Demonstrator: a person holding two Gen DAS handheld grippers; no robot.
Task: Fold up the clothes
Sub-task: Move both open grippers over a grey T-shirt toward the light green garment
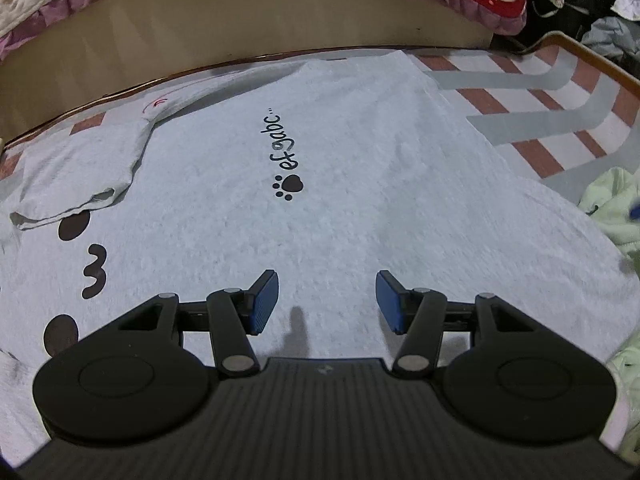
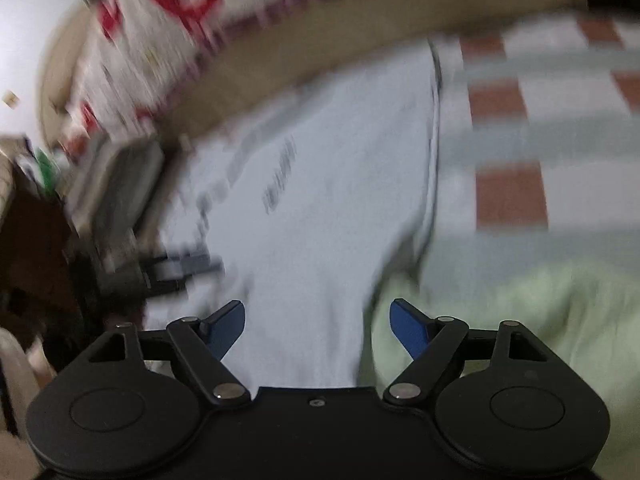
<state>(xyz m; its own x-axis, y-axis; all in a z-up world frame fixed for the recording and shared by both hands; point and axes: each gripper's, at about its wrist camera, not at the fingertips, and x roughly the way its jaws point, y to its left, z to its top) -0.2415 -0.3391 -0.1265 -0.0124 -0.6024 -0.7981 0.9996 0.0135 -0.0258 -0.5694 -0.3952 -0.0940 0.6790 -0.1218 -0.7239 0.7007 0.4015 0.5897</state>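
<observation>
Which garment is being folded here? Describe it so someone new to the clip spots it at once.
Start at the checked sheet of red, grey and white covering the bed. Spread flat across it lies a white T-shirt, with one sleeve turned back onto it. Its black paw print and lettering set it apart from the plain pale green garment bunched at its edge.

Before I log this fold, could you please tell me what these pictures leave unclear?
- Right wrist view: motion blur smears the print on the white T-shirt; unreadable there.
- Right wrist view: the dark object at the left edge is too blurred to identify.
- Left wrist view: the left hand-held gripper hides the shirt's near part.
- Left wrist view: the pale green garment is cut off by the right edge.
</observation>
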